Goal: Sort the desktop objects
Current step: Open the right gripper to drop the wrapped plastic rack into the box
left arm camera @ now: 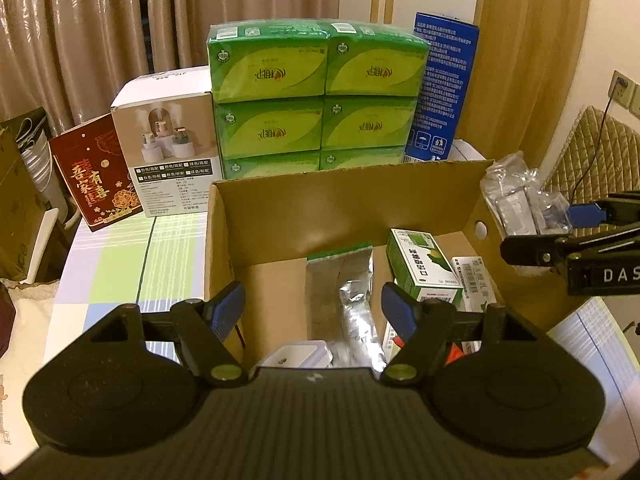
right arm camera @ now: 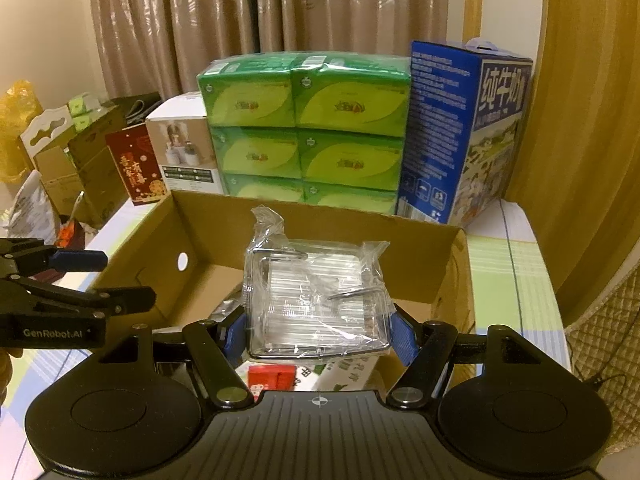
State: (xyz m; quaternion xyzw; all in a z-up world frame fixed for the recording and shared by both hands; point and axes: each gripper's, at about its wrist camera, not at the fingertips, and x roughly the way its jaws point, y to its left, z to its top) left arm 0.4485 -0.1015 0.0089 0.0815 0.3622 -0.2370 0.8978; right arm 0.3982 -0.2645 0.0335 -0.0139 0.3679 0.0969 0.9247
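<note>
Left tongs (left arm camera: 312, 304): spread wide, empty, poised above the near edge of the cardboard box (left arm camera: 472, 196), blue pads either side of the opening.

Right tongs (right arm camera: 318, 334): closed on a clear plastic packet (right arm camera: 320, 300), one blue pad against each side. Packet is crinkled, transparent, with ribbed clear contents; held above the box interior near its right wall. In the left wrist view the same packet (left arm camera: 516, 200) appears at the box's right rim.

Cardboard box: open-topped, brown, round hole in a side wall, standing on the surface (left arm camera: 120, 248) with its checked green, white and blue cloth.

Box contents: silver foil pouch (left arm camera: 348, 292) lying flat at centre; green and white carton (left arm camera: 424, 268) to its right, tilted; white barcoded item (left arm camera: 474, 276) beside the carton; white plug-like item (left arm camera: 296, 356) at the near edge, partly hidden; red item (right arm camera: 272, 374), partly hidden.

Behind the box: wrapped stack of green tissue packs (left arm camera: 316, 92); blue carton (left arm camera: 444, 88) right of it; white humidifier box (left arm camera: 172, 148) and red box with gold characters (left arm camera: 94, 172) to the left.

Background: beige curtains (left arm camera: 80, 32).
</note>
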